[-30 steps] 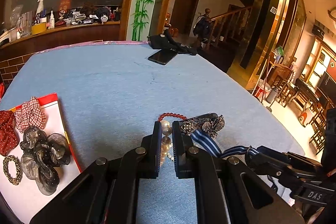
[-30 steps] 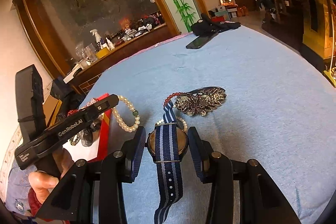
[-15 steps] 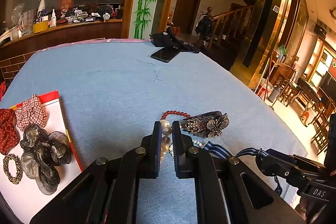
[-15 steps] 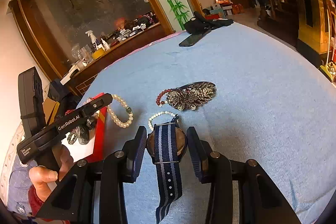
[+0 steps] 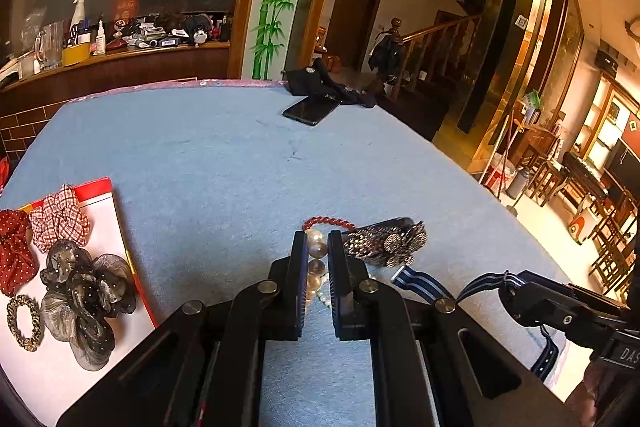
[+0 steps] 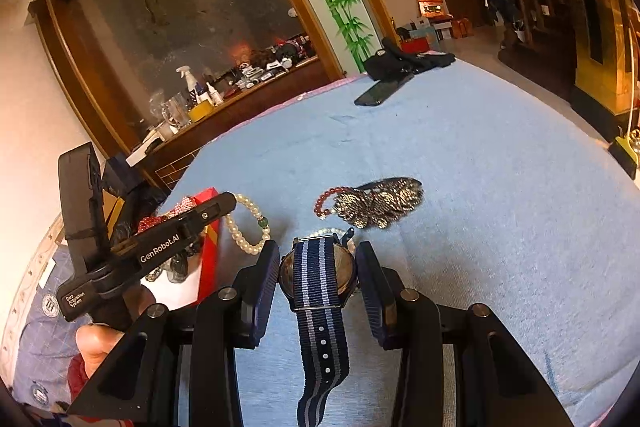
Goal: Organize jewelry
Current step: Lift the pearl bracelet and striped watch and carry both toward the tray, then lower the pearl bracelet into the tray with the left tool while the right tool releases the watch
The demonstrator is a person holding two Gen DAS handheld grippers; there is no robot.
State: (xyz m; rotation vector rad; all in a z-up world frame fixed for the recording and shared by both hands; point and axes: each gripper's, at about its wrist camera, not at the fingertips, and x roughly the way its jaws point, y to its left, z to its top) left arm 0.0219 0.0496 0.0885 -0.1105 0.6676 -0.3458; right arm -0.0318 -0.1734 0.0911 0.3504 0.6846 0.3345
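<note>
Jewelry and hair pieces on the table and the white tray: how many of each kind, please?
Bracelets: 4: large pearl, red bead, small pearl, braided gold ring
Fabric scrunchies: 3
Rhinestone hair clips: 1
Striped-strap watches: 1
Total: 9

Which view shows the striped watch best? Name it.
Right wrist view: the watch sits centred between the right gripper fingers, case and strap visible. The left wrist view catches only its strap, partly hidden.
</note>
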